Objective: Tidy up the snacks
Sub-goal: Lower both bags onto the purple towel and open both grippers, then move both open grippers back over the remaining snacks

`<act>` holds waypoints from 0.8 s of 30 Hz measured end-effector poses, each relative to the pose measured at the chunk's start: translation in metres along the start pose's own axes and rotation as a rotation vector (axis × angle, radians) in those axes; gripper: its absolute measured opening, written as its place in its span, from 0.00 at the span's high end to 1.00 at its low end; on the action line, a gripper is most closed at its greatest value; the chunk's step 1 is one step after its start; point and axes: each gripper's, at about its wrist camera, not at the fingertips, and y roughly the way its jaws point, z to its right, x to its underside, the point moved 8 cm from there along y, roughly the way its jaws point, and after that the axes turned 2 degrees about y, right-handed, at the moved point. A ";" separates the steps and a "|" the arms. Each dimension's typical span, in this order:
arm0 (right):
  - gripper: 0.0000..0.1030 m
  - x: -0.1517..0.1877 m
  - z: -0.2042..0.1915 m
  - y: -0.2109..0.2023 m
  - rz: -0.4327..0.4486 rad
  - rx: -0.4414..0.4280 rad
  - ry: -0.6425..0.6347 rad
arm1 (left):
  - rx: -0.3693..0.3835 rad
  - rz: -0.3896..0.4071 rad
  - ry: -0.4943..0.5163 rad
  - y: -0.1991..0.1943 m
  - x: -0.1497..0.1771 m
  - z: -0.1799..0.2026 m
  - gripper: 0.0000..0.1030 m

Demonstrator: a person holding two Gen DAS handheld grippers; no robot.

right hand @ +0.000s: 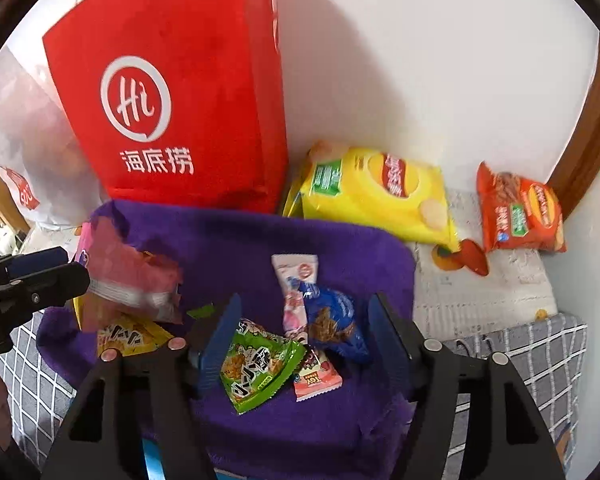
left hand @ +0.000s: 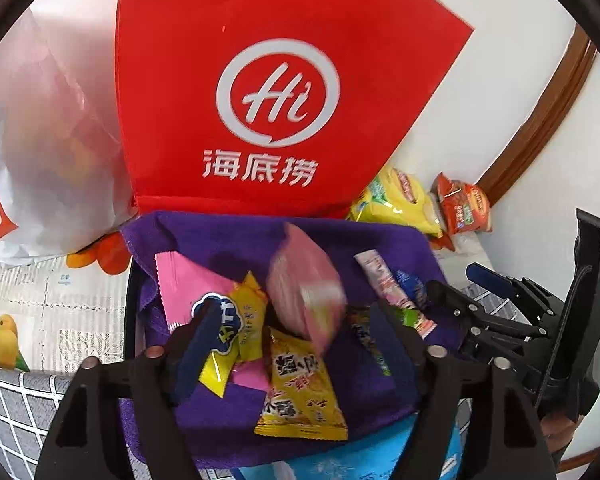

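Small snack packets (right hand: 260,364) lie scattered on the purple towel (right hand: 260,240); a blurred pink packet (left hand: 304,288) above them.

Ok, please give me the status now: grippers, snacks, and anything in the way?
Left gripper open, right gripper open, nothing gripped. Blurred pink packet over the purple cloth; small snacks lie there. Red bag stands behind, not blocking.

White wall (right hand: 420,60), brown wooden trim (right hand: 592,128), grid-patterned tablecloth (right hand: 540,360)

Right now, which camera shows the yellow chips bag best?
The right wrist view: the yellow chips bag lies nearly whole beside the red bag. In the left wrist view only a small part of it shows, behind that bag's corner.
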 end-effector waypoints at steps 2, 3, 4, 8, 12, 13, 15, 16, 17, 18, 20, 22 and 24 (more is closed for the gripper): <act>0.32 -0.002 0.000 -0.006 0.006 0.012 -0.008 | 0.001 0.019 0.009 -0.006 -0.002 0.004 0.20; 0.32 -0.003 -0.001 -0.010 0.016 0.018 -0.010 | -0.005 0.023 0.018 -0.008 -0.002 0.005 0.19; 0.32 -0.005 -0.001 -0.016 0.035 0.018 -0.006 | -0.010 0.026 0.027 -0.011 -0.003 0.007 0.19; 0.31 -0.010 -0.003 -0.028 0.064 -0.001 0.015 | 0.006 0.042 0.033 -0.016 -0.005 0.013 0.19; 0.31 -0.015 -0.006 -0.041 0.123 0.043 0.013 | 0.008 0.064 0.050 -0.026 -0.008 0.016 0.19; 0.31 -0.017 -0.007 -0.047 0.145 0.066 0.003 | 0.005 0.069 0.053 -0.029 -0.009 0.016 0.19; 0.31 -0.018 -0.010 -0.052 0.150 0.080 -0.014 | -0.006 0.069 0.061 -0.034 -0.009 0.016 0.19; 0.31 -0.017 -0.013 -0.055 0.146 0.068 -0.020 | -0.010 0.071 0.066 -0.036 -0.009 0.017 0.19; 0.31 -0.016 -0.016 -0.056 0.145 0.052 -0.021 | -0.011 0.075 0.070 -0.038 -0.010 0.018 0.19; 0.31 -0.014 -0.020 -0.060 0.146 0.032 -0.018 | -0.011 0.076 0.073 -0.040 -0.010 0.019 0.19; 0.31 -0.009 -0.023 -0.064 0.147 0.025 -0.009 | -0.007 0.076 0.077 -0.043 -0.010 0.021 0.19; 0.31 -0.002 -0.025 -0.070 0.142 0.032 -0.006 | 0.000 0.074 0.078 -0.046 -0.009 0.023 0.19; 0.31 0.007 -0.024 -0.078 0.131 0.043 -0.001 | 0.005 0.073 0.082 -0.051 -0.007 0.028 0.19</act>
